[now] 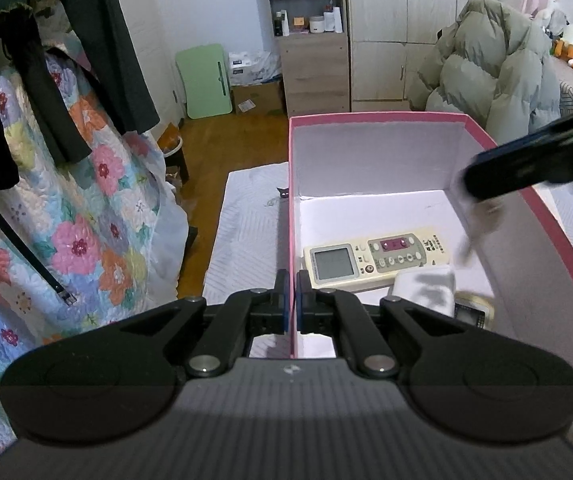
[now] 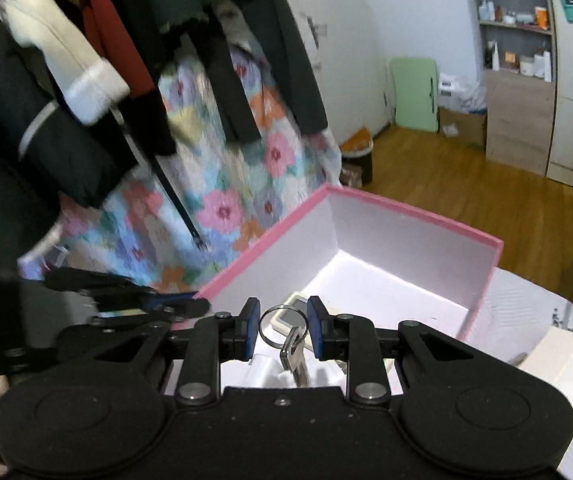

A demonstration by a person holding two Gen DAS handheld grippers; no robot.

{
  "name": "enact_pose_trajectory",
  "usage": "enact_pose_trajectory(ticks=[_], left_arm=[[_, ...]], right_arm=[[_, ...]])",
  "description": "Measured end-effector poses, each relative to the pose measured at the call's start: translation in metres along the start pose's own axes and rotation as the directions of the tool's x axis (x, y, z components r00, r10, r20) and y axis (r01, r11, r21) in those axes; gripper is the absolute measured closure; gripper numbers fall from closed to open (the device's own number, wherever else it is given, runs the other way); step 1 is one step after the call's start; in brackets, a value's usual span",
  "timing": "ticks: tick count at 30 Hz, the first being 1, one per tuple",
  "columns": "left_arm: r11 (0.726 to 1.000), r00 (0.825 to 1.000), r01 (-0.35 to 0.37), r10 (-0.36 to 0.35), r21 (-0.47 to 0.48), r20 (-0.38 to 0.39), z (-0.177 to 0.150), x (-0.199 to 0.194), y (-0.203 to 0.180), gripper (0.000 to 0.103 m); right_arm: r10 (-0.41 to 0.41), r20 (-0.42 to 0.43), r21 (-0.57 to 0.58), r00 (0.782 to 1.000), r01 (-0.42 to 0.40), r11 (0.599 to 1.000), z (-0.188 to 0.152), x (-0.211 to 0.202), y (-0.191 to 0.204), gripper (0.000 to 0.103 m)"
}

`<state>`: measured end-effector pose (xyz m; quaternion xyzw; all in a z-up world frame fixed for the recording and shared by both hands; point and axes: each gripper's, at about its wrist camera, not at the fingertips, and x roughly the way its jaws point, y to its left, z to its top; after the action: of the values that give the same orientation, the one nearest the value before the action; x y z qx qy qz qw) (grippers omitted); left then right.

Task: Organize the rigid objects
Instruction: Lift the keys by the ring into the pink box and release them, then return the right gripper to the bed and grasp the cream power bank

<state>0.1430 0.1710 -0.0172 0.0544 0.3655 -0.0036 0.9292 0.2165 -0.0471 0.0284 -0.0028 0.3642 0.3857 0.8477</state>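
Right gripper (image 2: pixel 283 328) is over the near edge of the pink box (image 2: pixel 414 216), and its blue pads pinch a metal key ring (image 2: pixel 282 326) from both sides, the ring standing upright between them. A silver key (image 2: pixel 295 356) dangles from the ring at its five o'clock, hanging down above the box's white interior.

Over to the left wrist view: the left gripper (image 1: pixel 291 300) has its fingers closed tight on the box's left wall, clamping the pink rim (image 1: pixel 292 200) that runs away towards twelve o'clock. Inside the box, on the white floor, lies a cream air-conditioner remote (image 1: pixel 374 258), screen end towards nine o'clock, buttons towards three. At the remote's five o'clock sits a white block-shaped object (image 1: pixel 426 290) (too blurred to name), touching the remote's near edge. Just beyond that, at four o'clock, a small yellowish gadget with a dark face (image 1: pixel 473 312) pokes out, partly hidden.

The right gripper (image 1: pixel 526 160) comes into this view from two o'clock as a dark bar above the box's right wall, with the key and ring a pale smear (image 1: pixel 474 232) hanging under its tip.

The box rests on a white quilted cover (image 1: pixel 246 232). Outside the box at four o'clock in the right wrist view lies a cream rectangular object (image 2: pixel 558 364).
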Motion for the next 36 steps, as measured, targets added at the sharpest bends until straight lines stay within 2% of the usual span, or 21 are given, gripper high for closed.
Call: enact_pose_trajectory(ticks=[4, 8, 11, 17, 24, 32, 36], left_arm=[[1.0, 1.0, -0.001, 0.001, 0.0, 0.009, 0.002, -0.002, 0.0, 0.101], [1.0, 1.0, -0.001, 0.001, -0.001, 0.021, 0.003, -0.007, 0.0, 0.101], [1.0, 1.0, -0.004, 0.003, 0.001, 0.018, 0.004, -0.007, -0.001, 0.101], [1.0, 1.0, -0.007, 0.007, 0.0, 0.021, 0.004, -0.006, -0.002, 0.101], [1.0, 1.0, -0.022, 0.022, 0.0, -0.01, 0.006, -0.001, -0.004, 0.101], [0.999, 0.999, -0.045, 0.045, -0.003, -0.016, 0.01, -0.002, -0.008, 0.101], [0.999, 0.998, -0.053, 0.053, 0.001, -0.023, 0.011, -0.001, -0.009, 0.101]], right_arm=[[-0.004, -0.053, 0.033, 0.999, 0.006, 0.999, 0.003, 0.032, -0.006, 0.073], [-0.026, -0.019, 0.124, 0.999, 0.028, 0.992, 0.003, 0.038, -0.02, 0.071], [-0.037, 0.006, 0.161, 0.999, 0.036, 0.986, -0.002, 0.025, -0.027, 0.066], [-0.069, 0.06, 0.203, 0.996, 0.056, 0.978, -0.026, -0.035, -0.043, 0.06], [-0.215, 0.035, 0.269, 0.976, 0.198, 0.943, -0.061, -0.085, -0.085, 0.057], [-0.259, -0.046, 0.4, 0.965, 0.256, 0.88, -0.093, -0.077, -0.145, 0.056], [-0.279, -0.057, 0.402, 0.959, 0.277, 0.873, -0.092, -0.057, -0.16, 0.053]])
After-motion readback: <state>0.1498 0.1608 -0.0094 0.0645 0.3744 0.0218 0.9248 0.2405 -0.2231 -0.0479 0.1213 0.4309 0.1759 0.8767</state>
